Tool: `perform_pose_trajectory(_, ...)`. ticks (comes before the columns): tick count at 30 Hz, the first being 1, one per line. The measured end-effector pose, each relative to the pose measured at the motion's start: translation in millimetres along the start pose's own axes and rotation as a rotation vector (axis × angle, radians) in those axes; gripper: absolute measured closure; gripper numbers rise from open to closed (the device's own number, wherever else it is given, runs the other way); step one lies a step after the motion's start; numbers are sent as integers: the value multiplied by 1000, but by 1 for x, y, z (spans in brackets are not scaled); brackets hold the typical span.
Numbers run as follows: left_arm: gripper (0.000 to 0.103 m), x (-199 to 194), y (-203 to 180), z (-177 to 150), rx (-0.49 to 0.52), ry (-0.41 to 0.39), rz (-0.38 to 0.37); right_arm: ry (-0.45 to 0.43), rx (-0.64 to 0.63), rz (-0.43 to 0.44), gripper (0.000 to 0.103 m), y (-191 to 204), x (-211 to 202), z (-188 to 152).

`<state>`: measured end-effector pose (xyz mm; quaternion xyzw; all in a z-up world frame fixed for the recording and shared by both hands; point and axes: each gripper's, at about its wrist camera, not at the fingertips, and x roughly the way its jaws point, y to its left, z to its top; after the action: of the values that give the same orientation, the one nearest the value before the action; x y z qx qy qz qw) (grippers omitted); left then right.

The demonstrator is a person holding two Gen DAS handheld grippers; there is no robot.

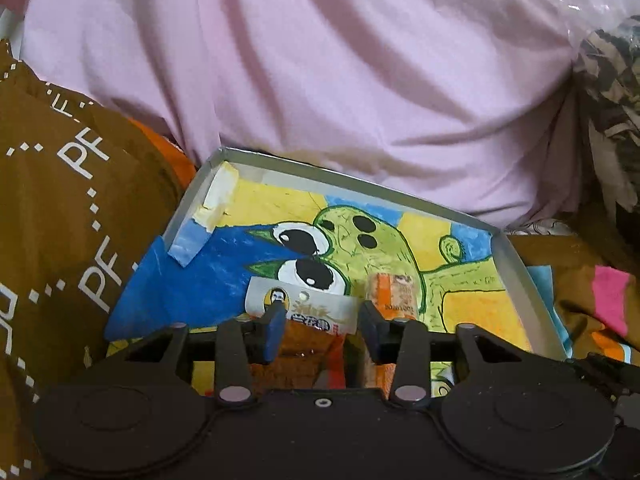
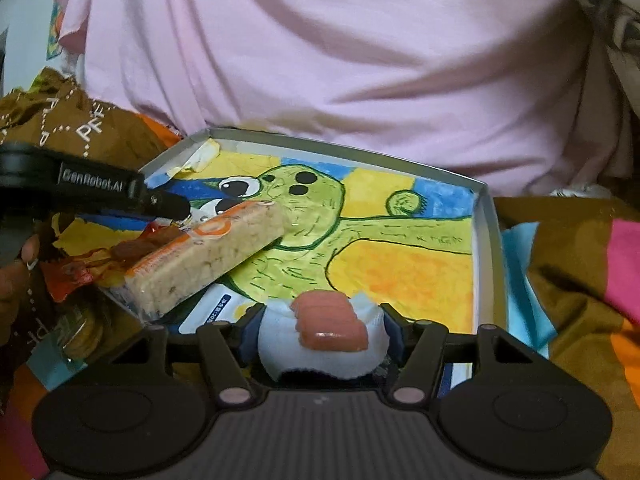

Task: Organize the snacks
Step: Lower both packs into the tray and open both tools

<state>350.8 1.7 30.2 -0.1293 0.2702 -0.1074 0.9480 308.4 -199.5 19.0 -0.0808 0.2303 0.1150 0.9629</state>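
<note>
Now the snack packet (image 2: 332,328) sits between the right claw (image 2: 320,320).

Left gripper (image 1: 322,320) jaws apart over snack packet (image 1: 304,306); cereal bar (image 1: 394,292) beside; painted tray (image 1: 516,264) beneath.

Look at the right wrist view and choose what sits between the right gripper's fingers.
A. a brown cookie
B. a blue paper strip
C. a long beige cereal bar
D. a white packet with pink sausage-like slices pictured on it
D: the white packet with pink slices fills the gap of the right gripper, while the long beige cereal bar in its clear orange-printed wrapper lies to the left, over the shallow grey box lined with a cartoon drawing.
</note>
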Motion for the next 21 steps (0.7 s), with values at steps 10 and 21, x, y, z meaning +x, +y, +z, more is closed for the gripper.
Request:
perform_pose_trajectory(10, 10, -33, -13, 5, 15, -53, 11, -90, 63, 6, 11, -7, -43, 3)
perform_pose_trajectory(21, 1, -100, -26, -1, 9, -156, 0, -227, 118, 15, 0, -2, -119, -10)
